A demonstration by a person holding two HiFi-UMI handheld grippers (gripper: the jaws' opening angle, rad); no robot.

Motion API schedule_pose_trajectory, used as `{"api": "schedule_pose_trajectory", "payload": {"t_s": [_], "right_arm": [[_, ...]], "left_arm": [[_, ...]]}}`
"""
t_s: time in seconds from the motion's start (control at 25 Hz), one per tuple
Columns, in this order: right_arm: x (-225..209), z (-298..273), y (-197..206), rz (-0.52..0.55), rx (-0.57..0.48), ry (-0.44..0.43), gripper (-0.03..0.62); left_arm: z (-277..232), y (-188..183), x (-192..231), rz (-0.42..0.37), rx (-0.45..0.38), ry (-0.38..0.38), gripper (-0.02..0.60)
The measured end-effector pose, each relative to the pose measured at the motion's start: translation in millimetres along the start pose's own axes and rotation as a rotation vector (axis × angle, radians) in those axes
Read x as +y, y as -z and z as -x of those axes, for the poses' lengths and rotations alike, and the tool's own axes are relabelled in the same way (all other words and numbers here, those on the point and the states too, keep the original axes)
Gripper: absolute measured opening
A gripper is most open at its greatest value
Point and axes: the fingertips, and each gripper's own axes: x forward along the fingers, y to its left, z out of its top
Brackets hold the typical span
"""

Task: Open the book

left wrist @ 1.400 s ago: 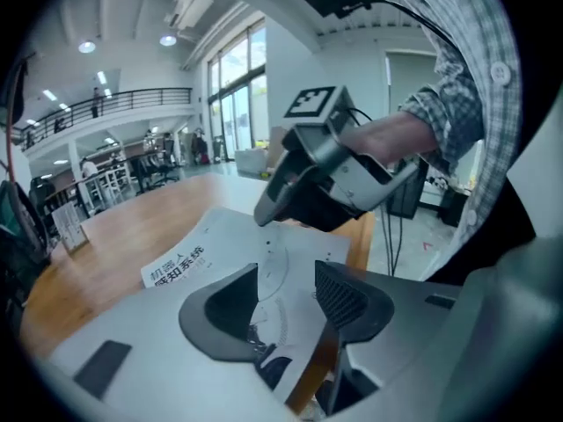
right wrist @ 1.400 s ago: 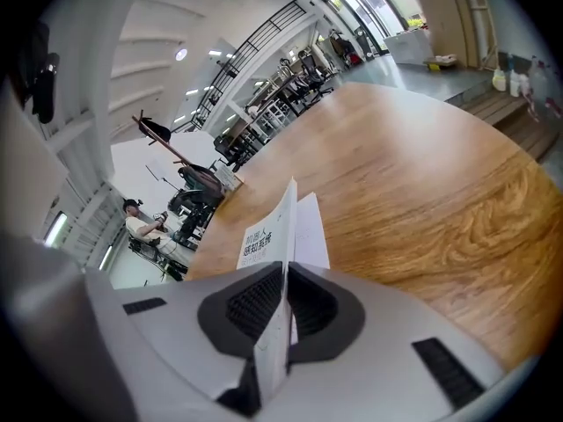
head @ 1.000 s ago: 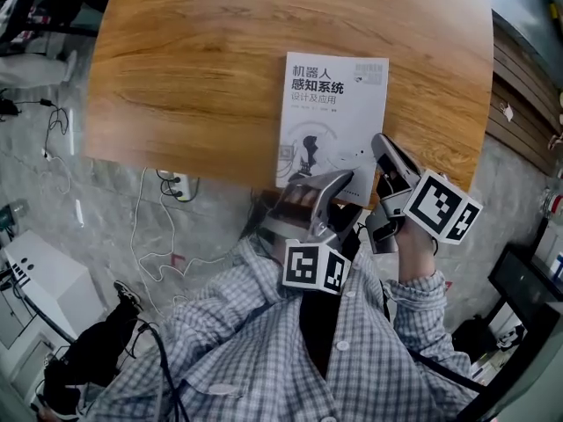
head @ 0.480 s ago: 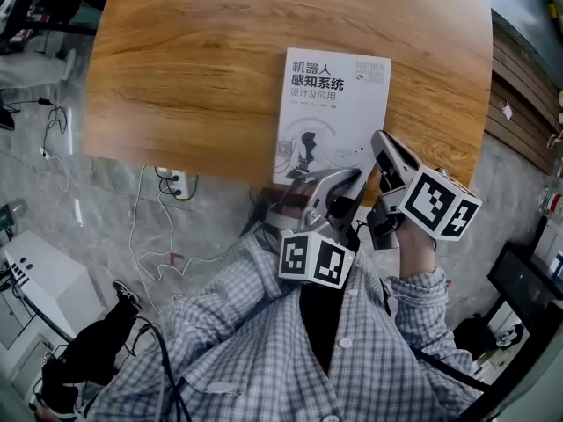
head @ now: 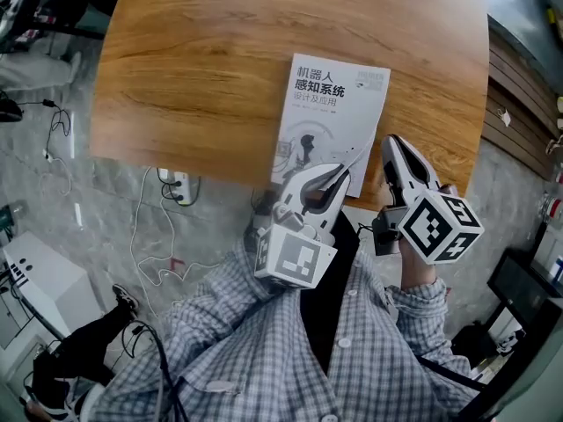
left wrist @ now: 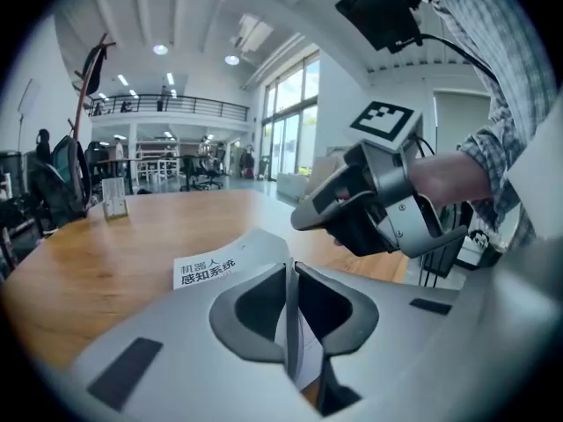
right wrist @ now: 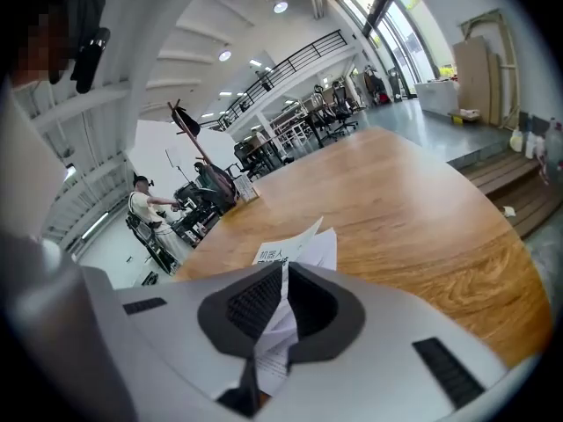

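Observation:
A white book (head: 334,112) with a black printed title lies on the wooden table (head: 202,69) near its front edge. My left gripper (head: 345,167) is at the book's near edge. In the left gripper view its jaws (left wrist: 290,275) are closing, and the thin cover edge is pinched upright between the pads. My right gripper (head: 390,142) is at the book's near right corner. In the right gripper view it (right wrist: 283,275) is shut on white pages that bunch up between the pads, and the title (right wrist: 274,255) shows beyond them.
The table's front edge runs just under both grippers, against the person's checked shirt (head: 264,341). A power strip with cables (head: 180,185) lies on the floor at the left. Wooden steps (head: 519,104) stand at the right. A small sign stand (left wrist: 114,199) sits far back on the table.
My left gripper rolled, rose and closed on the book's near edge, and the cover's near corner lifted. The right gripper rose a little and rolled.

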Motion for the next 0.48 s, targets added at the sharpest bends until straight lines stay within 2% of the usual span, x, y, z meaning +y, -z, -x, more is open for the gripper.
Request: {"api": "schedule_pose_trajectory", "payload": {"t_s": [0.16, 0.32, 0.48], "right_arm": [[-8, -2, 14, 0.028, 0.044, 0.022, 0.032], [-12, -15, 48, 0.062, 0.116, 0.033, 0.034], [-8, -30, 82, 0.155, 0.208, 0.016, 0.032]], "left_arm": [[15, -18, 21, 0.088, -0.080, -0.035, 0.041], [33, -23, 42, 0.251, -0.175, -0.078, 0.041], [54, -13, 64, 0.354, -0.187, -0.128, 0.041]]}}
